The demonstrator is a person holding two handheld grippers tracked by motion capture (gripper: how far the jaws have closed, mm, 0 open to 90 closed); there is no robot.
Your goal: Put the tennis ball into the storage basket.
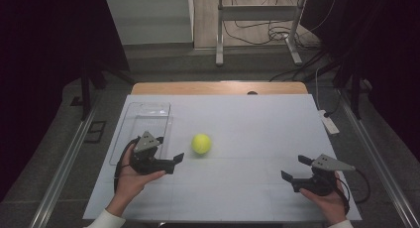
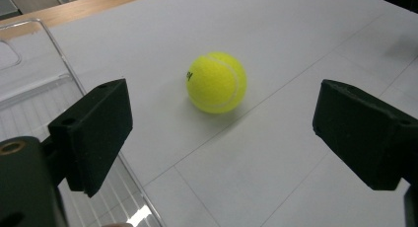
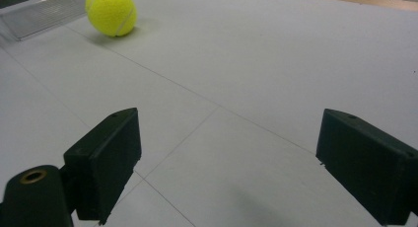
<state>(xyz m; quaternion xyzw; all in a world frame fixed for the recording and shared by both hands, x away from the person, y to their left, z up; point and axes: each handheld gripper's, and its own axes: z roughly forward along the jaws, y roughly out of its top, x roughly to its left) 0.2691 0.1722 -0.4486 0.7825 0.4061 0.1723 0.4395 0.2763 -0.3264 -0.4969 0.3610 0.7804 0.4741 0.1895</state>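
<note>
Ball (image 1: 201, 143) sits on white table (image 1: 247, 139), mid-left, just right of clear tray (image 1: 143, 120), nothing touching it. Left claw (image 1: 169, 153) spread wide, pointed at ball from near side, ball lies beyond the tips, not btwn them. Right claw (image 1: 296, 167) also spread, empty, well apart at table's right-front.

A yellow tennis ball (image 1: 201, 143) lies on the white desk (image 1: 247, 124) between a clear tray (image 1: 145, 120) and the left hand-held gripper (image 1: 170, 149), whose jaws stand apart.
</note>
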